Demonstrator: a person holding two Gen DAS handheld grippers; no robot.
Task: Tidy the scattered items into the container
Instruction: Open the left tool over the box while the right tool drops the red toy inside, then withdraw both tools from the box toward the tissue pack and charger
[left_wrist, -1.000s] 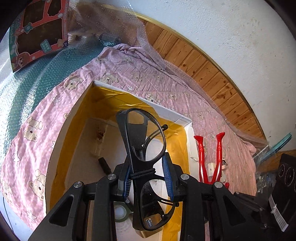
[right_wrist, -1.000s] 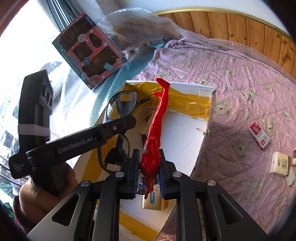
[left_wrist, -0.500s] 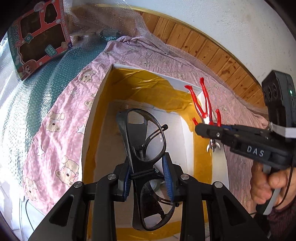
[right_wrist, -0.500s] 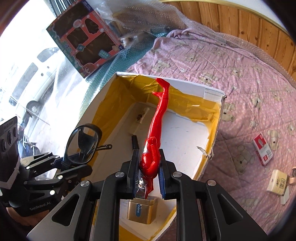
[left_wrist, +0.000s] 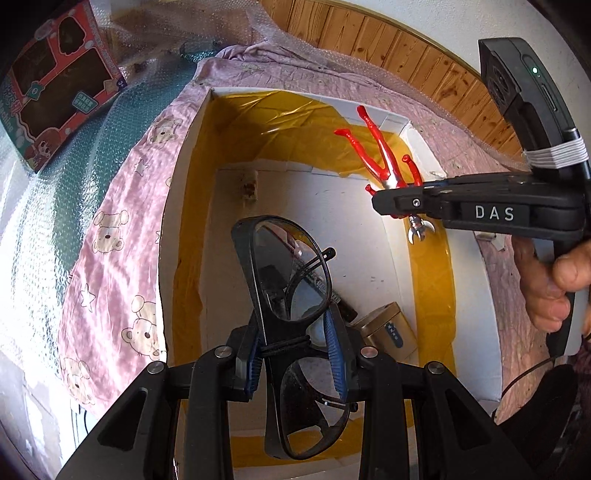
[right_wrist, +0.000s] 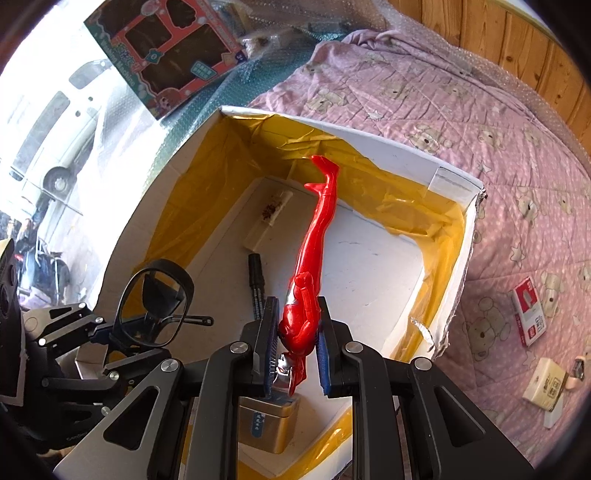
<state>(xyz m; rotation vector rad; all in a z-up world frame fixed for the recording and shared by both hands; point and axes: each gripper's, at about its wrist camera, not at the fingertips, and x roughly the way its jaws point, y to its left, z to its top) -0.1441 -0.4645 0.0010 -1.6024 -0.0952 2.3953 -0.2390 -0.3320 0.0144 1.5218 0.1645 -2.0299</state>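
- Your left tongs (left_wrist: 295, 354) are pinching the glasses (left_wrist: 291, 314) at the bridge; the blue ribbed pads press the black plastic frame from both sides, one lens pointing away, the other hanging toward you.
- Your right tongs (right_wrist: 295, 347) are clamped on the figure (right_wrist: 314, 266) at its torso; its legs point away, head down between the pads.
- Both items hang over the open box (right_wrist: 454, 177), not touching its floor.
- The figure is glossy red plastic with silver at the head; the glasses have clear, rounded lenses and folded arms.
- The box is white card, its inner walls lined with wrinkled yellow tape, its near right corner torn.
- Inside lie a gold tin (right_wrist: 269, 424), a black marker (right_wrist: 256, 280) and a pale flat bar (right_wrist: 267, 218).
- The box sits on a pink quilted bedspread (right_wrist: 461, 110) printed with bears; a red-and-white packet (right_wrist: 528, 310) and a cream card (right_wrist: 546, 384) lie on it, right of the box.
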